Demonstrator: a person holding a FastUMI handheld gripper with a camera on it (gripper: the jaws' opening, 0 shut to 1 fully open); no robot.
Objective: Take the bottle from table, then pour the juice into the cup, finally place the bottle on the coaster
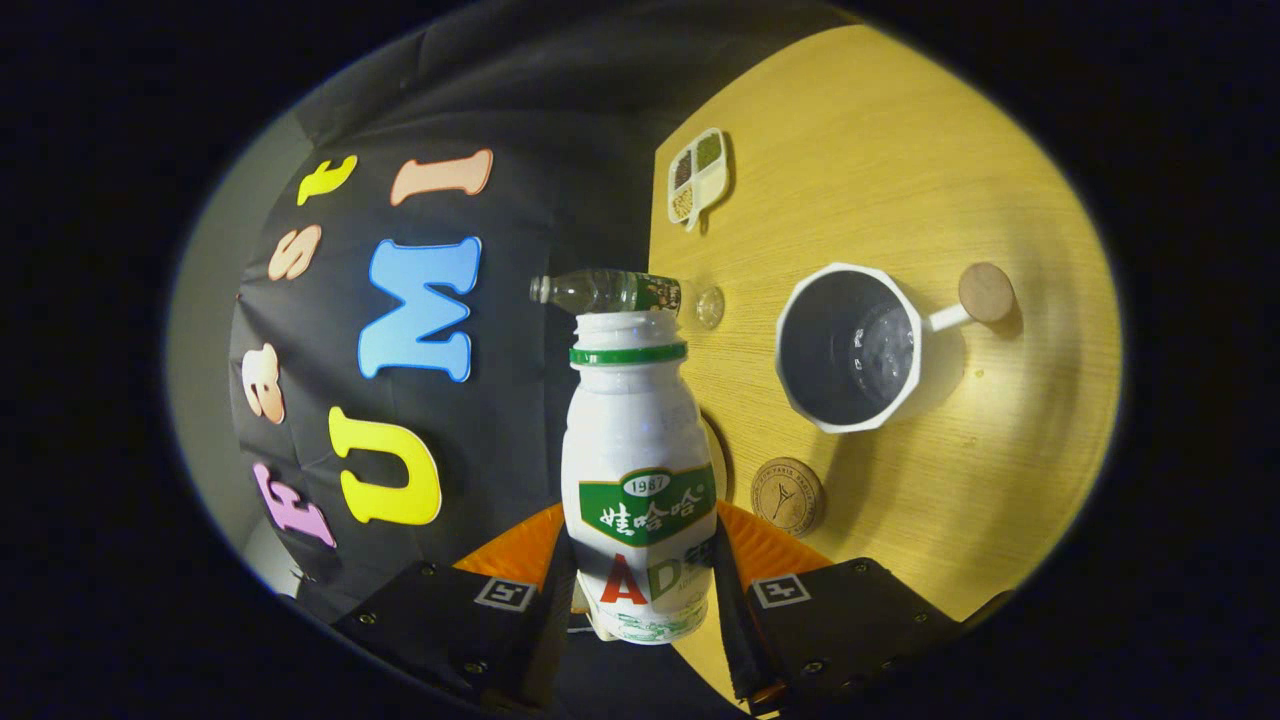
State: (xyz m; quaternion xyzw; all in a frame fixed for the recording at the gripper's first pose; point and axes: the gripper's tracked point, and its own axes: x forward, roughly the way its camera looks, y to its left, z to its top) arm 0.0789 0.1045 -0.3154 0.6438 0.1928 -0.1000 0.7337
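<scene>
Warm, fairly dim light fell on the wooden table (900,180). The cup (850,345) and coaster (787,495) cast soft shadows. Faint glare marked the bottle (638,470), pressed between both fingers of the gripper (640,590). Fisheye bending curved the far edges; focus stayed sharp.

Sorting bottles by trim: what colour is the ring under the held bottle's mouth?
Green, on the white bottle held between the tool's fingers; gripper view.

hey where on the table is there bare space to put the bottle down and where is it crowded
The gripper is shut on the white bottle. Free: the broad wooden stretch of table past the small seed dish, and the strip beyond the white cup and its handle. Crowded: near the fingers, where the coaster, cup and clear water bottle sit close.
</scene>
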